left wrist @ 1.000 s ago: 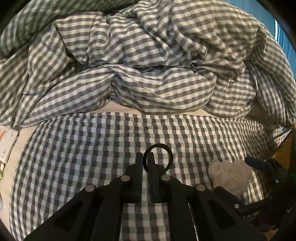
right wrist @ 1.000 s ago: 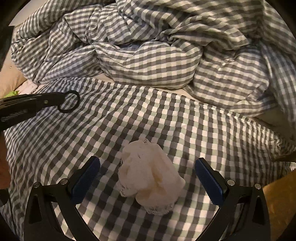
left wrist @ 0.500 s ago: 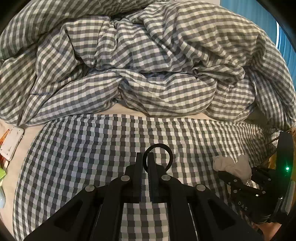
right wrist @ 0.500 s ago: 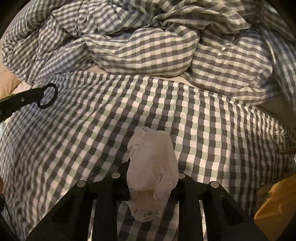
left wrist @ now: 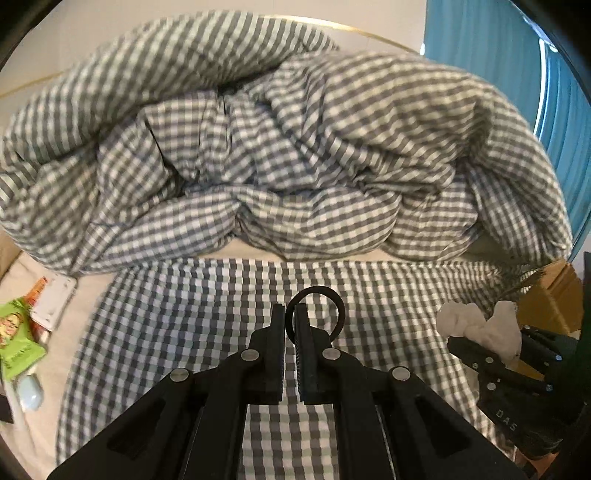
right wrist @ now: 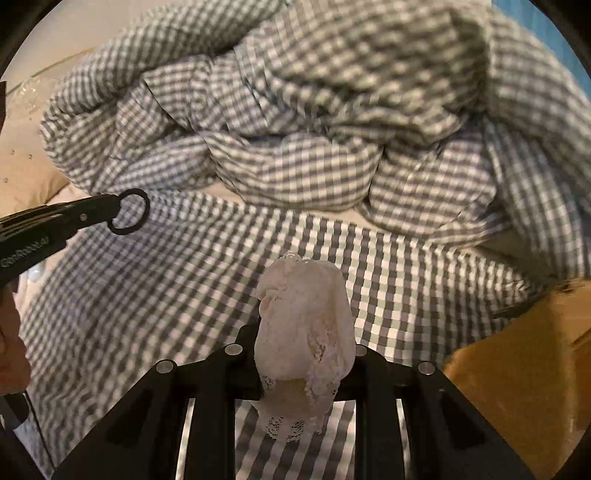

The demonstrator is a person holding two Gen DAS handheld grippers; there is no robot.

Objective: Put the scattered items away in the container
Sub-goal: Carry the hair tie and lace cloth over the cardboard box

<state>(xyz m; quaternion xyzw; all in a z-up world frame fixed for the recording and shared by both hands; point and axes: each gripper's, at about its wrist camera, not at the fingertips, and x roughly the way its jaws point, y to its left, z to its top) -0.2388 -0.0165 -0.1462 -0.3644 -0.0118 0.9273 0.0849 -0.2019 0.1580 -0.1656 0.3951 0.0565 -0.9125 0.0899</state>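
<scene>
The left tongs [left wrist: 290, 325] are closed to a narrow gap and pinch a black ring [left wrist: 317, 308] at the fingertips; the ring stands clear above the bed. The right tongs [right wrist: 304, 354] are clamped on a white lace cloth bundle [right wrist: 304, 332], which bulges above the fingers and hangs below them. In the left wrist view the right tongs appear at the right edge with the bundle gripped. Both tongs are held over a flat gingham cover [left wrist: 184, 317] spread on the bed. Behind it a crumpled gingham duvet [left wrist: 295, 155] is heaped high and blocks the far side. On the bare cream sheet [left wrist: 85, 306] at the left lie a green packet [left wrist: 16, 339], a white and orange pack [left wrist: 51, 299] and a pale blue item [left wrist: 31, 391], close together. A yellow-brown cardboard box [right wrist: 524, 373] stands at the right edge of the bed, just beside the right tongs. A blue curtain [left wrist: 517, 66] hangs at the upper right, beside a pale wall [left wrist: 147, 18].
</scene>
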